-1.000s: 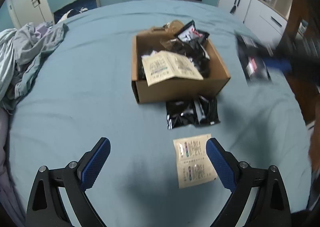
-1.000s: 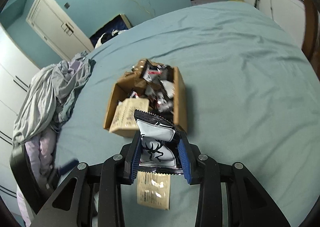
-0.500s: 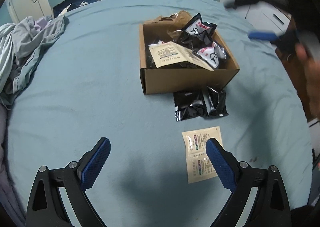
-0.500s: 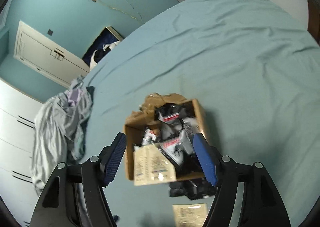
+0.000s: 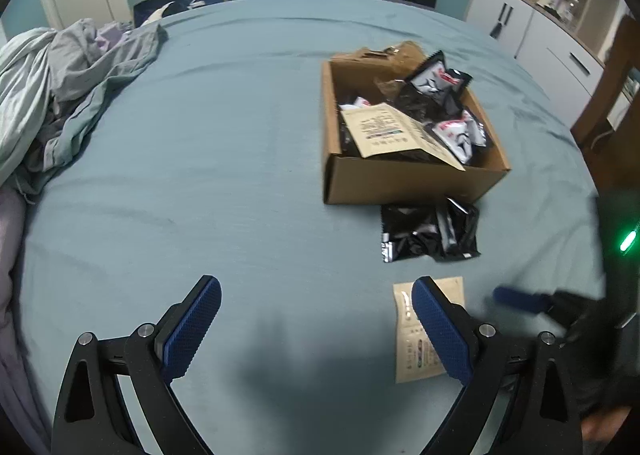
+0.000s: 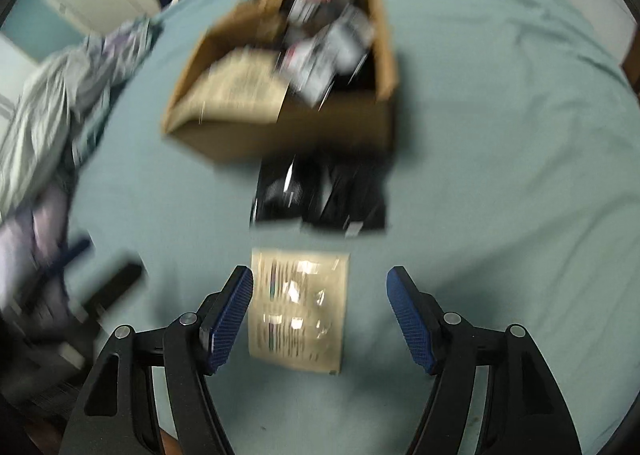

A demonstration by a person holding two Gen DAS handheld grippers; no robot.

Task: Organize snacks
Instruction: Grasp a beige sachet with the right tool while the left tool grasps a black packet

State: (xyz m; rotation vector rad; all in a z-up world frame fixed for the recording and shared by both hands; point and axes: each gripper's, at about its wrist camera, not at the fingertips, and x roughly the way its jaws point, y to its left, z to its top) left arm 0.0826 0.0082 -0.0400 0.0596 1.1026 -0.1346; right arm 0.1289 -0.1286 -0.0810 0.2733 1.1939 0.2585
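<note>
A cardboard box [image 5: 408, 179] [image 6: 288, 135] full of black-and-white and tan snack packets sits on the blue bed. Two black packets [image 5: 430, 233] [image 6: 320, 195] lie just in front of it. A tan packet [image 5: 416, 351] [image 6: 298, 311] lies flat nearer me. My left gripper [image 5: 316, 329] is open and empty, low over the bed, with its right finger over the tan packet's edge. My right gripper [image 6: 320, 313] is open and empty, hovering above the tan packet; this view is motion-blurred. The right gripper also shows in the left wrist view [image 5: 520, 299], at the far right.
A heap of grey clothes [image 5: 60, 87] [image 6: 52, 115] lies on the bed's left side. White cabinets [image 5: 540, 31] and a wooden piece of furniture [image 5: 612, 95] stand to the right. The left gripper shows blurred in the right wrist view [image 6: 80, 287], at the left.
The right gripper dropped its black-and-white packet into the box, opened, then swung down and back to hover over the tan packet. The left gripper shifted slightly left.
</note>
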